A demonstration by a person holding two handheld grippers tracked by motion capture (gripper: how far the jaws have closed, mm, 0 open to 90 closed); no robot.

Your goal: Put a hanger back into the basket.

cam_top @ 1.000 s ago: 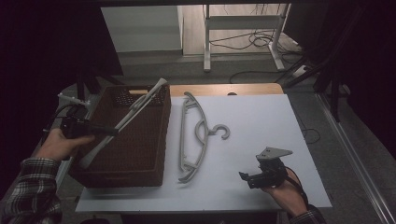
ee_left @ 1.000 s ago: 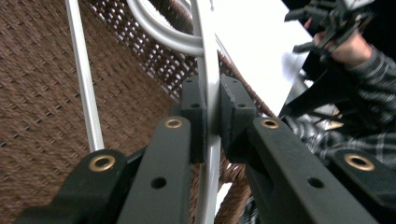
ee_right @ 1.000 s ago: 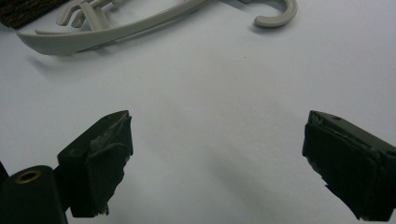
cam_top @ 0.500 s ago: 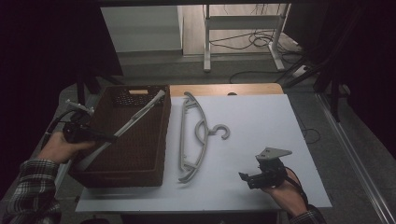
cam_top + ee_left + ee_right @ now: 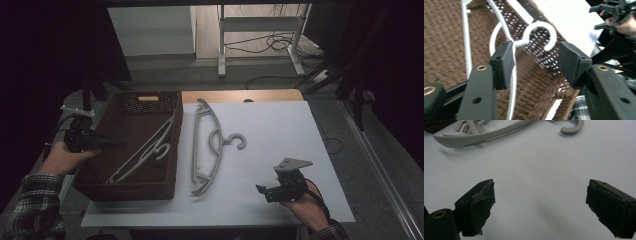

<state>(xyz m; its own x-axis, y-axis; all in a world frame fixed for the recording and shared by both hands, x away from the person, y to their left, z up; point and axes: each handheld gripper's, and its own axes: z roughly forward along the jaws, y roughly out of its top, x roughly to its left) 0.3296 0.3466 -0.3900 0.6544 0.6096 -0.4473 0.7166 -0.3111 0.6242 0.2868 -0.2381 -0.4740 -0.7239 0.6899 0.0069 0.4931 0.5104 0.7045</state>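
Note:
A white hanger (image 5: 145, 150) lies slanted inside the brown woven basket (image 5: 125, 192). My left gripper (image 5: 117, 143) hovers over the basket's left rim. Its jaws have just been opening and now stand apart. In the left gripper view the white hanger's hook (image 5: 537, 23) lies on the basket floor (image 5: 444, 37) beyond my left gripper (image 5: 535, 57), with neither pad pressing on it. A larger grey hanger (image 5: 218, 150) lies on the white table top (image 5: 280, 130) right of the basket. My right gripper (image 5: 260, 190) rests open near the front right, the grey hanger (image 5: 486, 135) ahead of it.
Bare white surface (image 5: 536, 165) lies between my right gripper (image 5: 539, 202) and the grey hanger. A wooden strip (image 5: 240, 96) borders the table's far edge. Behind it stand a metal frame (image 5: 260, 30) and floor cables. Dark space surrounds the table.
The white hanger, held up across the basket a second ago, has dropped to lie in the basket. The left gripper let it go and drew back left. The right hand kept still.

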